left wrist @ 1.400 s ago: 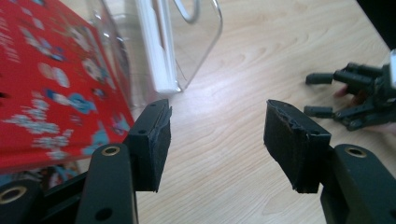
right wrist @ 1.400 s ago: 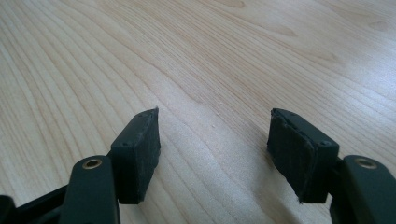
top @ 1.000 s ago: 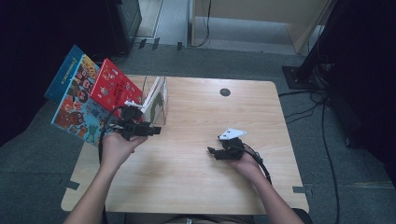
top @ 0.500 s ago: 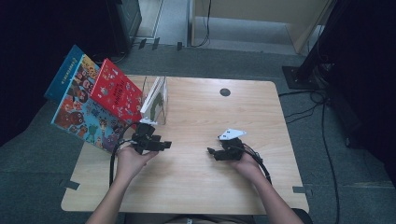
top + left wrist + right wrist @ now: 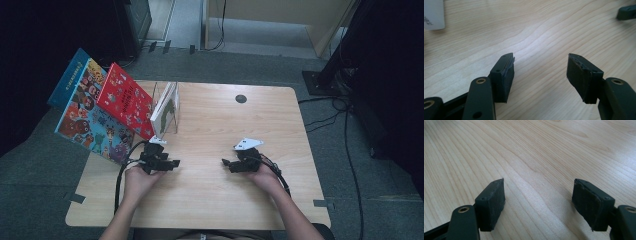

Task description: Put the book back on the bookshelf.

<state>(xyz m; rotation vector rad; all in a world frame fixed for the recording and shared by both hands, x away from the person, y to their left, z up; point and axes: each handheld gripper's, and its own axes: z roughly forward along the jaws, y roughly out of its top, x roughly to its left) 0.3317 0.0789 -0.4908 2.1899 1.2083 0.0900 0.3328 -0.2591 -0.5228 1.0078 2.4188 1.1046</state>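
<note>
My left gripper (image 5: 172, 163) rests low over the wooden table (image 5: 210, 200) at the left, jaws pointing right. In the left gripper view the left gripper (image 5: 541, 59) stands open with only bare wood between its pads. My right gripper (image 5: 226, 163) lies at the centre right, facing the left one across a gap. It is also open (image 5: 539, 182), with nothing between its jaws. A tip of the right gripper's jaw (image 5: 626, 12) shows far off in the left gripper view.
A clear stand holding a white book (image 5: 167, 107) is at the table's back left. A red book (image 5: 125, 100) and a blue picture book (image 5: 82, 117) lean off the left edge beside it. A black grommet (image 5: 241, 98) sits near the far edge. Cables (image 5: 345, 115) cross the floor at right.
My left hand has come down from beside the book stand to the tabletop, nearer the front edge. The right hand has stayed where it was.
</note>
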